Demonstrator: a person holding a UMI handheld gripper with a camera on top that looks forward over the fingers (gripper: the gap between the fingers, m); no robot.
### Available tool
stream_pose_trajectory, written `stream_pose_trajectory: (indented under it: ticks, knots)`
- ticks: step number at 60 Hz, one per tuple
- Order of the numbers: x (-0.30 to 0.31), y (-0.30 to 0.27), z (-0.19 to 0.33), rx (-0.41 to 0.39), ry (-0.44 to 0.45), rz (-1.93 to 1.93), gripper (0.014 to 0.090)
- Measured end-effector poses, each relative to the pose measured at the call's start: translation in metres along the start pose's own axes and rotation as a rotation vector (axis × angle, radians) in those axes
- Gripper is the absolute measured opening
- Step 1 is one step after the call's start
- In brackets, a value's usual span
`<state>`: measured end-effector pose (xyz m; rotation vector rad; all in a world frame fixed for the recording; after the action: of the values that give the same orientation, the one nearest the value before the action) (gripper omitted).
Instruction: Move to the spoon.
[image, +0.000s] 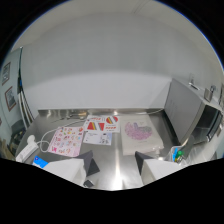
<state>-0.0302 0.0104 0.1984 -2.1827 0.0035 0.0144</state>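
**Reader:** Spoon location, please. Where did it lie in relation to the jaws?

**Describer:** I could not tell. Nothing on the surface (116, 150) read clearly as a spoon. Small items sat well off to the right of the jaws, a green and blue cluster (177, 152) too small to identify.

**Reader:** How did the jaws stand?

**Describer:** They were held wide apart. Two dark wedge-shaped tips pointed forward over bare, shiny metal, and nothing stood between them or touched them.

**Reader:** What lay ahead of them?

**Describer:** Three flat printed things lay side by side beyond the tips. On the left was a pink sheet (67, 140) covered in small coloured pictures. In the middle was a white sheet with red shapes (101, 127). On the right was a pale sheet bearing a round pink pattern (137, 132). The left and middle sheets lay close together, and the right one lay just apart from them.

**Reader:** And around the edges?

**Describer:** A white cable (50, 134) curved beside the pink sheet. A small blue object (40, 161) lay near the left jaw. A grey box (184, 110) stood at the right end of the surface. A plain white wall (110, 70) rose behind everything, with framed pictures (9, 85) hanging far to the left.
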Motion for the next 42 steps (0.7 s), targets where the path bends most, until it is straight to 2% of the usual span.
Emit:
stream_pose_trajectory:
  ticks: [13,26,42]
  knots:
    - [-0.043,-0.024,0.008,-0.001,-0.049,0.006,0.0843]
    - [-0.13,-0.049,0.018,-0.009,-0.156,0.026,0.084]
    - [-0.213,-0.066,0.054,-0.044,-0.208,0.004,0.0837]
